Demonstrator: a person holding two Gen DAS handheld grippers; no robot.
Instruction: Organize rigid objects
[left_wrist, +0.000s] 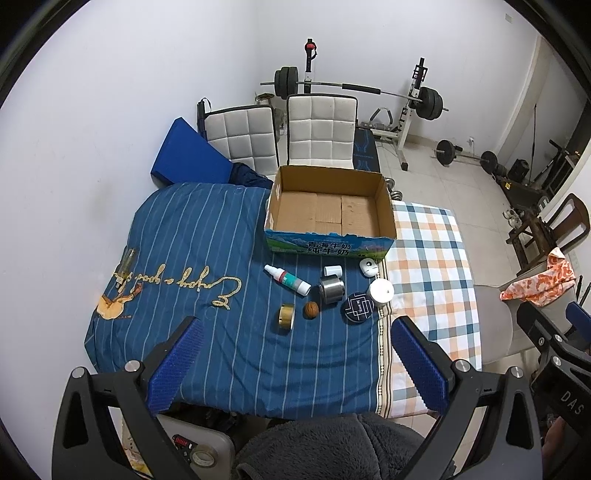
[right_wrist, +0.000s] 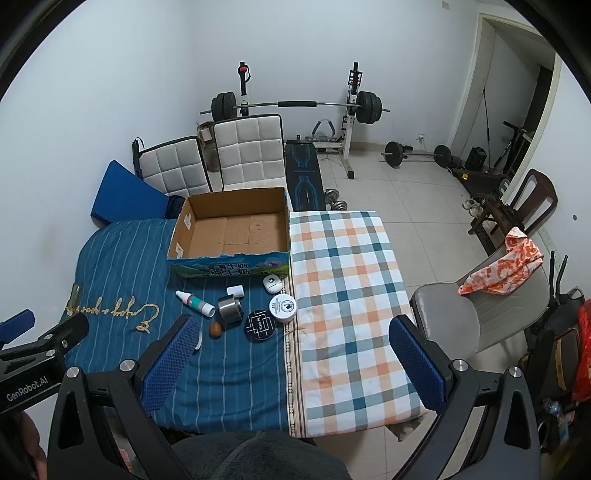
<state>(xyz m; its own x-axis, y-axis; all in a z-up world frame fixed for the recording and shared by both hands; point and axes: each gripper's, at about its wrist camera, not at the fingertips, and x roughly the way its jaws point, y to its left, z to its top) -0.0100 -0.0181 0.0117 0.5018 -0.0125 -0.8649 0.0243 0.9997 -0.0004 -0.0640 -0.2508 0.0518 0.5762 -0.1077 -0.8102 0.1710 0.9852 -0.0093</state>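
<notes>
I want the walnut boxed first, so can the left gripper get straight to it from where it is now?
Probably yes. The left gripper is open and held back above the blue cloth, and nothing lies between it and the walnut. The tape roll sits close beside the walnut, apart from it.

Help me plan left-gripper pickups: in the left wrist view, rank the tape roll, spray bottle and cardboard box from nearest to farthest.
1. Tape roll, nearest the left gripper, just ahead.
2. Spray bottle, lying farther back.
3. Cardboard box, open at the far end.
</notes>
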